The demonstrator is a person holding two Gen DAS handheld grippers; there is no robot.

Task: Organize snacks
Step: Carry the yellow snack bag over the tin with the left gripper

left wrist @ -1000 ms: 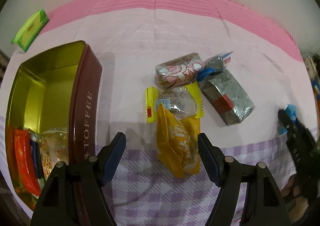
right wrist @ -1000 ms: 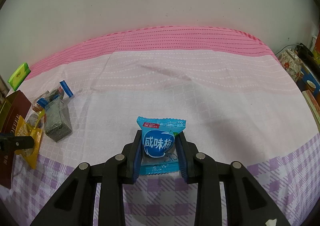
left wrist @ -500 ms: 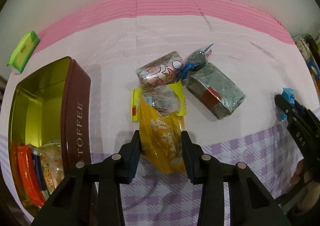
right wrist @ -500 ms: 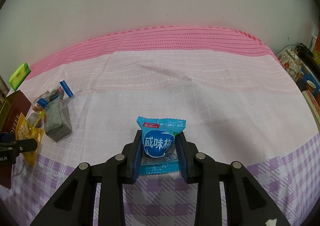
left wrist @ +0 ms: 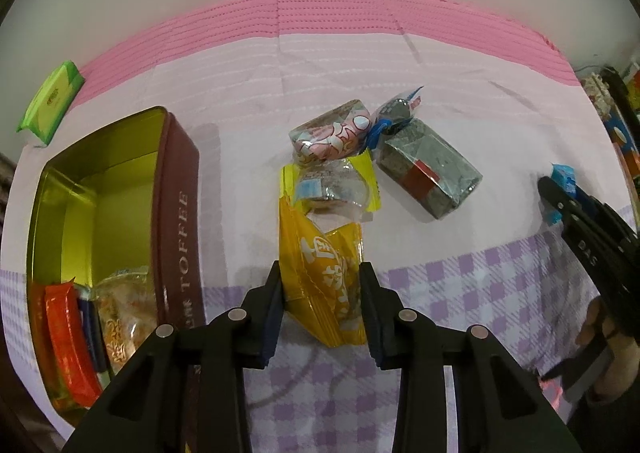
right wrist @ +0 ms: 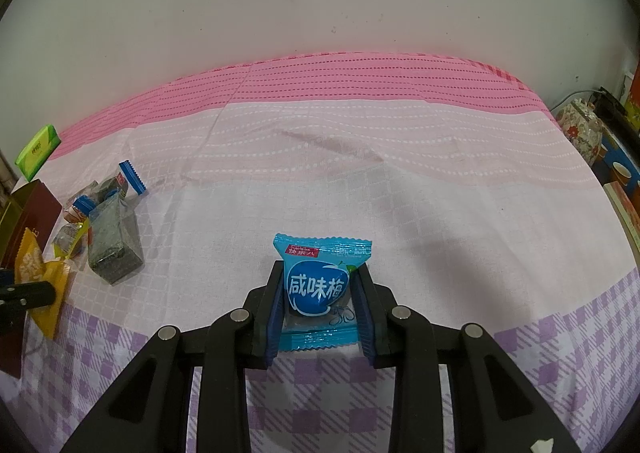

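Observation:
My left gripper (left wrist: 321, 285) is shut on a yellow snack packet (left wrist: 324, 273) lifted a little off the cloth. Beside it on the left stands an open brown toffee tin (left wrist: 176, 213) with several snacks in its near end. Beyond the packet lie a clear-and-yellow wrapped sweet (left wrist: 332, 189), a pink patterned snack (left wrist: 332, 133), a blue-ended candy (left wrist: 396, 109) and a grey foil block (left wrist: 430, 169). My right gripper (right wrist: 318, 289) is shut on a blue plum-candy packet (right wrist: 318, 285) held just above the cloth. It shows at the far right of the left wrist view (left wrist: 560, 189).
A green tissue pack (left wrist: 50, 101) lies at the back left by the wall. The pink and purple checked cloth (right wrist: 400, 181) covers the table. A floral jar (right wrist: 580, 129) and boxes stand off the right edge.
My left gripper has closed on the yellow packet and raised it slightly. The right gripper still holds the blue packet and has not moved.

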